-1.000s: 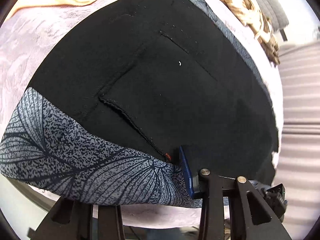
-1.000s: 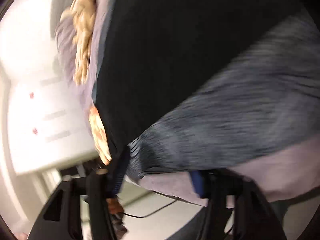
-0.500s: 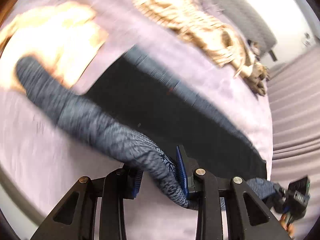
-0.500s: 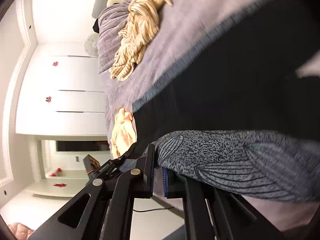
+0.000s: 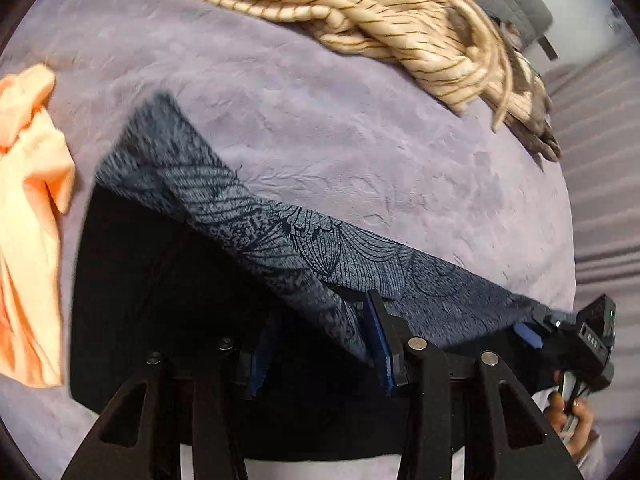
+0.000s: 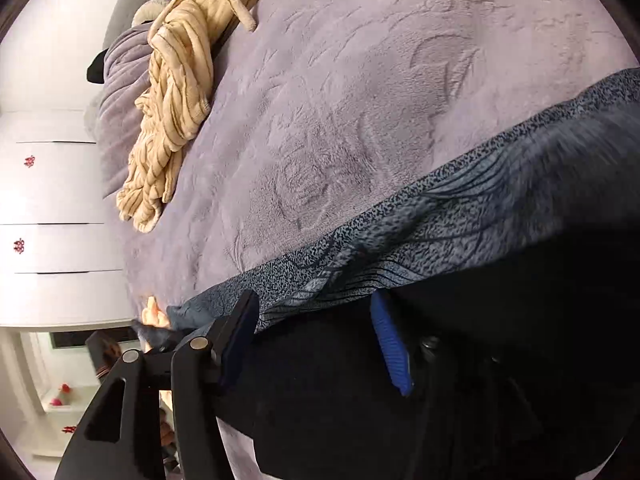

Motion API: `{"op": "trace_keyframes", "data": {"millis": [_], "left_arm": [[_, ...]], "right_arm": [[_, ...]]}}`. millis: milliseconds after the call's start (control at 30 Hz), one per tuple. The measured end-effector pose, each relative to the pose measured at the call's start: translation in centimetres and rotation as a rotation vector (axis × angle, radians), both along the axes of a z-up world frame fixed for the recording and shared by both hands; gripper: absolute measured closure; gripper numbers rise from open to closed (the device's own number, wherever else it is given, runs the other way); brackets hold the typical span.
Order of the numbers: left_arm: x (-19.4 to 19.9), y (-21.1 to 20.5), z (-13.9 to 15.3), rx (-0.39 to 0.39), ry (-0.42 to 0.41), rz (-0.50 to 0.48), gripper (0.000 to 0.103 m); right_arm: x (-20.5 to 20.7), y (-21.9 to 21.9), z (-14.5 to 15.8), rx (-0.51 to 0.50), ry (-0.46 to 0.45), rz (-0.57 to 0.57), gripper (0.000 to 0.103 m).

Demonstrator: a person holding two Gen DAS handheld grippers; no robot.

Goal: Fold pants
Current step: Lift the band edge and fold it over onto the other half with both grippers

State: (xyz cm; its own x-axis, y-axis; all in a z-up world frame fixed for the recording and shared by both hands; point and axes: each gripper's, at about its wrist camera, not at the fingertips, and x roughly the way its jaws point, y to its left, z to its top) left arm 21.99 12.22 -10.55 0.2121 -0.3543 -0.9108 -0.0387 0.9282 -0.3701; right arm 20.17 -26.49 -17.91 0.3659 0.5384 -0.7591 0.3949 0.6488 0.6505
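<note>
Folding the pants over on the bed

Lying across the lilac bedspread, the black pants show their grey leaf-printed band turned up along the folded edge, which runs slanting from upper left to lower right in the left wrist view. The left gripper has its blue-padded fingers clenched on that printed band, the cloth passing between the pads and draping down over the black fabric below.

In the right wrist view the right gripper stands over the same garment, its jaws having just been opening; its blue pad and the dark finger opposite are spread apart, with the pants' black cloth lying between them and the printed band just beyond the tips. I cannot see either pad pressing on the fabric, so the grasp looks released.

A peach-orange garment lies crumpled on the bedspread just beside the pants at the left of the left view. A beige striped garment is bunched well apart, toward the head of the bed. At the lower right edge of the left view, a person's hand holds the right gripper's handle. White cupboard doors stand beyond the bed in the right view.
</note>
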Motion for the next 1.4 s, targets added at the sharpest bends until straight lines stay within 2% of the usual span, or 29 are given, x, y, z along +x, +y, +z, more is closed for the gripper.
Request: {"op": "trace_keyframes", "data": {"millis": [67, 133, 167, 200, 300, 333, 367, 400, 467, 533, 567, 633, 700, 767, 833, 933, 1000, 1100, 1167, 1200, 1300, 1367, 1400], "left_arm": [[-1.0, 0.9, 2.4, 0.055, -0.043, -0.042, 0.057], [-1.9, 1.9, 4.0, 0.113, -0.099, -0.045, 0.031], [-2.3, 1.9, 4.3, 0.141, -0.136, -0.046, 0.029], [-2.1, 1.6, 4.0, 0.171, -0.157, -0.063, 0.029], [-0.5, -0.3, 0.8, 0.259, -0.113, -0.08, 0.029], [0.4, -1.4, -1.1, 0.335, -0.09, -0.081, 0.029], [0.6, -2.1, -3.1, 0.42, -0.031, -0.073, 0.029], [0.6, -2.7, -3.8, 0.446, -0.004, -0.072, 0.029], [-0.2, -3.4, -3.0, 0.446, -0.044, -0.094, 0.029], [-1.3, -4.3, -1.2, 0.427, -0.087, -0.141, 0.029], [-1.6, -4.7, -0.6, 0.414, -0.096, -0.149, 0.029], [-2.1, -6.6, 0.7, 0.368, -0.128, -0.183, 0.029], [-2.2, -9.2, 1.1, 0.354, -0.154, -0.219, 0.029], [-2.1, -12.8, 0.5, 0.345, -0.158, -0.241, 0.029], [-2.2, -16.1, -1.0, 0.331, -0.126, -0.223, 0.029], [-3.1, -19.3, -3.8, 0.338, -0.044, -0.165, 0.029], [-3.7, -20.5, -4.8, 0.375, -0.048, -0.16, 0.029], [-4.2, -21.6, -5.2, 0.438, -0.075, -0.165, 0.027], [-4.0, -21.8, -5.2, 0.445, -0.066, -0.162, 0.027], [-3.9, -21.8, -5.2, 0.443, -0.059, -0.158, 0.027], [-3.9, -21.9, -5.6, 0.437, -0.062, -0.149, 0.027], [-4.0, -22.1, -6.1, 0.449, -0.07, -0.164, 0.026], [-4.0, -22.4, -6.3, 0.464, -0.068, -0.178, 0.025]], "right_arm": [[-0.6, 0.3, 1.9, -0.036, -0.026, 0.056, 0.032], [-2.2, 0.2, 4.5, -0.077, -0.062, 0.103, 0.031], [-3.1, 0.0, 5.3, -0.079, -0.073, 0.108, 0.031], [-4.0, -0.1, 6.1, -0.073, -0.083, 0.109, 0.031], [-5.0, 1.0, 6.1, -0.017, -0.086, 0.126, 0.031], [-4.8, 1.6, 5.6, -0.027, -0.074, 0.133, 0.031], [-4.2, 2.4, 4.4, -0.052, -0.036, 0.139, 0.031], [-3.3, 3.2, 3.0, -0.077, 0.02, 0.138, 0.031], [-3.6, 3.3, 1.7, -0.107, 0.104, 0.112, 0.032], [-5.7, 1.5, 3.0, -0.063, 0.046, 0.071, 0.032], [-6.6, 0.5, 3.9, -0.081, 0.017, 0.058, 0.032], [-9.8, -3.5, 6.2, -0.166, -0.028, -0.011, 0.032], [-13.5, -8.8, 7.7, -0.236, -0.015, -0.134, 0.031], [-17.7, -15.2, 8.3, -0.278, 0.035, -0.29, 0.031], [-20.9, -20.3, 8.0, -0.257, 0.053, -0.422, 0.031], [-22.9, -25.2, 6.4, -0.206, 0.063, -0.521, 0.033], [-22.9, -27.3, 5.1, -0.171, 0.059, -0.552, 0.04], [-22.3, -29.7, 3.4, -0.091, 0.007, -0.558, 0.048], [-21.6, -30.9, 2.6, -0.075, 0.015, -0.533, 0.072], [-21.3, -31.3, 2.6, -0.076, 0.029, -0.515, 0.095], [-21.1, -31.2, 4.4, -0.093, -0.007, -0.446, 0.095], [-21.4, -30.7, 4.6, -0.168, 0.022, -0.385, 0.095], [-21.6, -30.7, 3.4, -0.199, 0.067, -0.347, 0.095]]}}
